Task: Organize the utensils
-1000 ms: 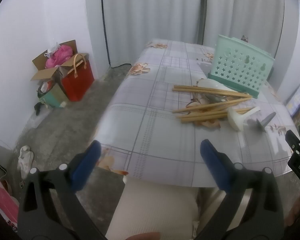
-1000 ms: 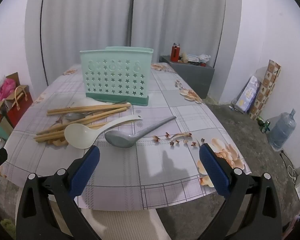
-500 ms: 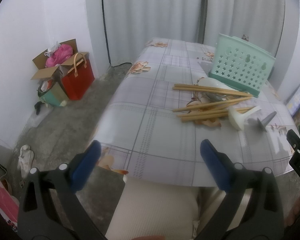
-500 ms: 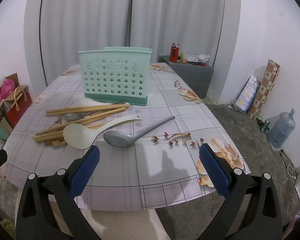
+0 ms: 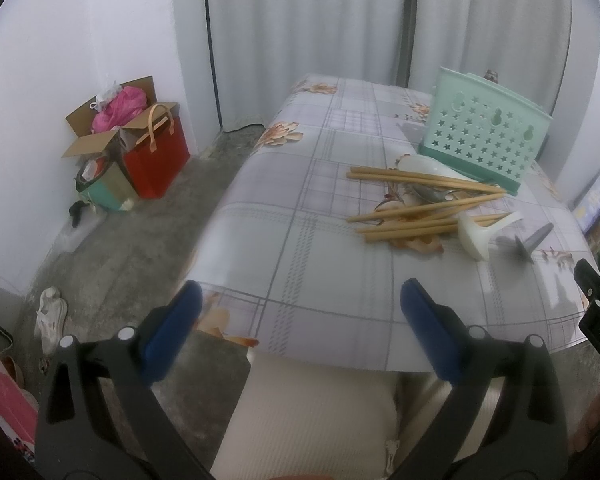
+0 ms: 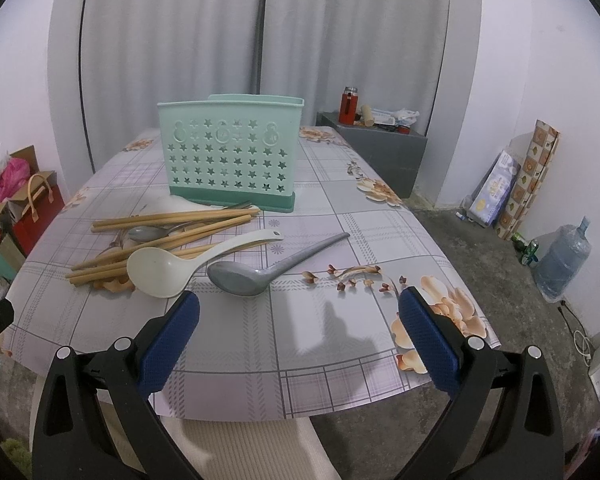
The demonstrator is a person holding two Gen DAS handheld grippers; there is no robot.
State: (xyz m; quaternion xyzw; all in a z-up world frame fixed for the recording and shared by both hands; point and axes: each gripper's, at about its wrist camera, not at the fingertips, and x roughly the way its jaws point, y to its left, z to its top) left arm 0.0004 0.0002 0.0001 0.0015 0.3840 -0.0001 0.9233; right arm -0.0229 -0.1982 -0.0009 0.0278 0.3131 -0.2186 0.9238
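A mint green utensil holder [image 6: 231,154] [image 5: 485,140] with star holes stands upright on the table. In front of it lie several wooden chopsticks [image 6: 172,220] [image 5: 420,210], a small metal spoon [image 6: 148,233], a white ladle [image 6: 168,270] [image 5: 478,234] and a grey spoon [image 6: 244,278] [image 5: 530,242]. My right gripper [image 6: 299,312] is open, empty, low over the near table edge just short of the grey spoon. My left gripper [image 5: 298,304] is open and empty at the table's near left corner, well left of the utensils.
The table [image 6: 332,220] wears a checked floral cloth. A cream cushion [image 5: 312,412] sits below its edge. A red bag and cardboard boxes [image 5: 140,148] stand on the floor at left. At right are a water jug [image 6: 564,258], leaning boards [image 6: 528,184] and a grey cabinet [image 6: 384,148].
Both views have crept slightly closer to the table. The utensils have not moved and both grippers stay open.
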